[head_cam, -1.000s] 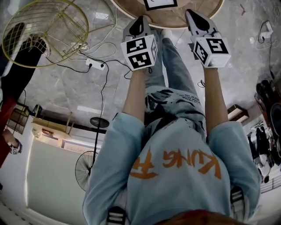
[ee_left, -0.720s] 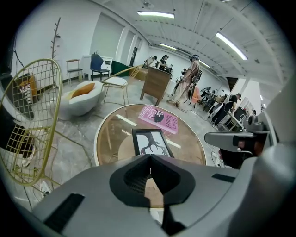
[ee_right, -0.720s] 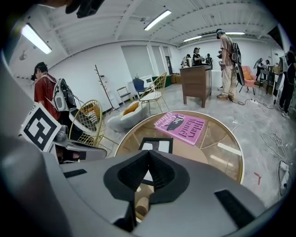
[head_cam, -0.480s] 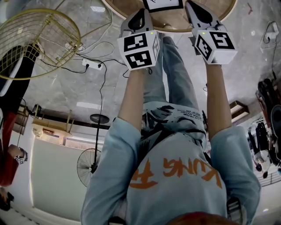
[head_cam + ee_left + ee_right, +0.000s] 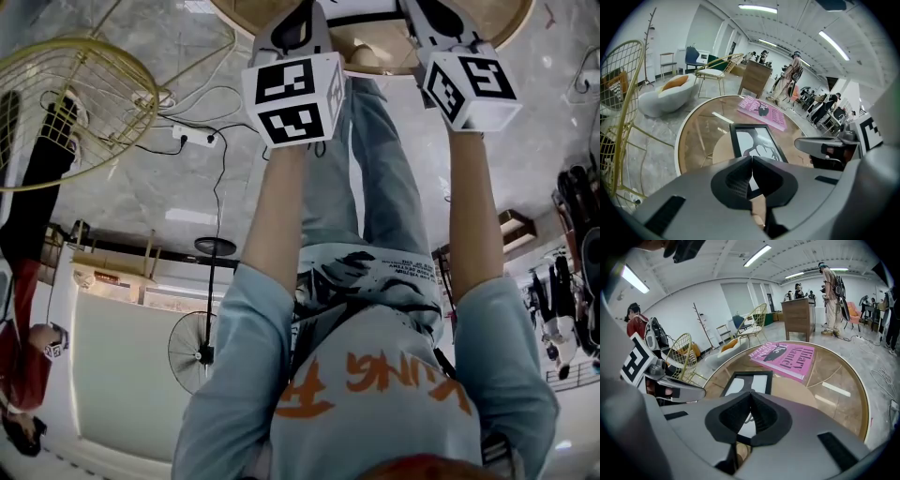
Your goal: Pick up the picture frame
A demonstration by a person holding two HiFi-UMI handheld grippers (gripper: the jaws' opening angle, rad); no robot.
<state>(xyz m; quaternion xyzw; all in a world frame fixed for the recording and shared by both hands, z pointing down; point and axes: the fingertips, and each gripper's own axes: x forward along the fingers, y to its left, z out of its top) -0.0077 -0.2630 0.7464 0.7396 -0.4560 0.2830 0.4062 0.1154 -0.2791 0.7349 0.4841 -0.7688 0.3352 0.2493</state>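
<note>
The picture frame (image 5: 754, 140), black-edged with a white print, lies flat on a round glass-topped table (image 5: 693, 136). It shows below and just ahead of both sets of jaws, partly hidden by them. In the right gripper view the frame (image 5: 749, 379) lies the same way. My left gripper (image 5: 751, 159) is shut with nothing in it, hovering over the frame's near end. My right gripper (image 5: 751, 394) is likewise shut and empty. In the head view both grippers (image 5: 302, 11) (image 5: 422, 9) reach over the table's near rim (image 5: 375, 64), side by side, the frame between them at the top edge.
A pink book (image 5: 787, 359) lies on the table beyond the frame. A gold wire chair (image 5: 66, 103) stands left of the table. A power strip with cables (image 5: 192, 139) lies on the floor. A wooden cabinet (image 5: 799, 312) and several people stand farther off.
Both grippers have sunk toward the table and reached farther over it. Their marker cubes look larger, and the frame has slid mostly past the head view's top edge.
</note>
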